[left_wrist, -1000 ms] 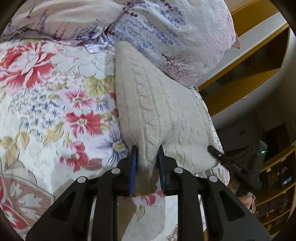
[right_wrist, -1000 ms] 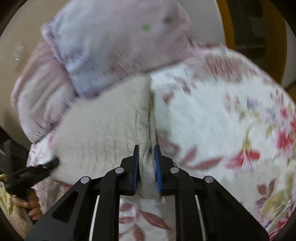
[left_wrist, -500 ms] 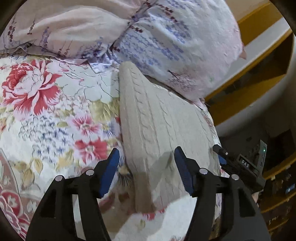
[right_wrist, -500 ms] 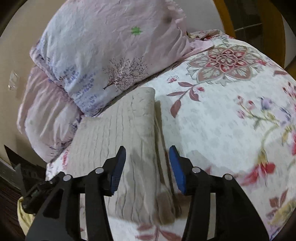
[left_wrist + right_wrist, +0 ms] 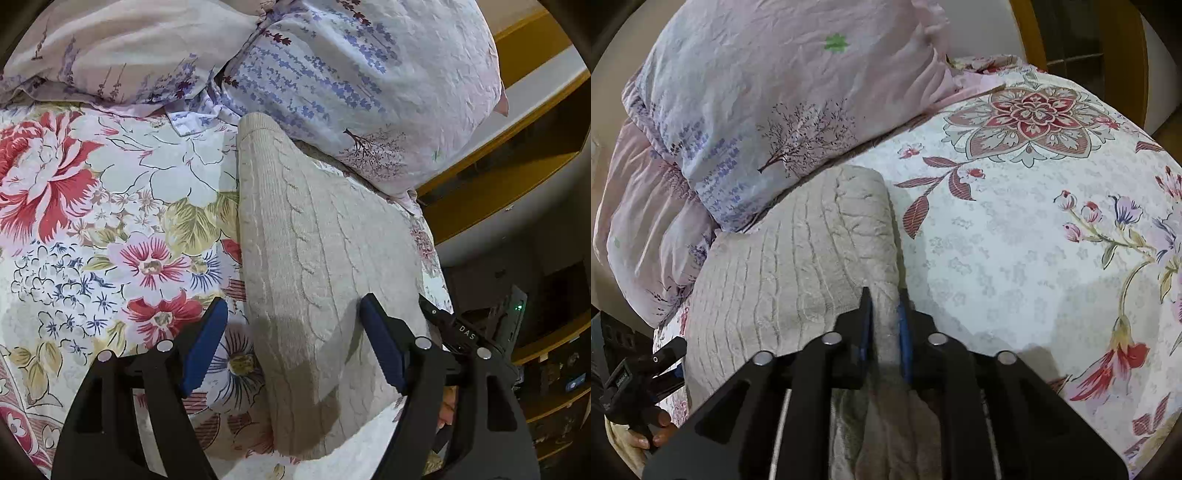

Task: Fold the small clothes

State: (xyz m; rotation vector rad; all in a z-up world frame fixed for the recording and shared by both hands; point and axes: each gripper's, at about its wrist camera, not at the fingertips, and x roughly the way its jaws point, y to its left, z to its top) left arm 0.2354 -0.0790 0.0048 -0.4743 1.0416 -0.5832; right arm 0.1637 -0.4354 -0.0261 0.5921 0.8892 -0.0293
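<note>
Garment: the cream cable-knit sweater lies folded on my bed, its far end up against the pillows, its near end by my two tools.
Bed cover: a floral quilt spreads under the sweater and out to one side of it.
Pillows: a lavender-print pillow touches the sweater's far end; a second pinkish pillow sits beside it.
My left hand-held gripper: released. Its jaws have just been opening and stand wide, one blue pad over the quilt, the other over the knit; the sweater's folded edge lies between them, and neither pad presses on it.
My right hand-held gripper: its jaws have just been closing and now pinch a raised ridge of the sweater's side edge between the blue pads.
Other view of my left tool: from the right wrist it shows at the sweater's far corner, my fingers wrapped on its handle.
</note>
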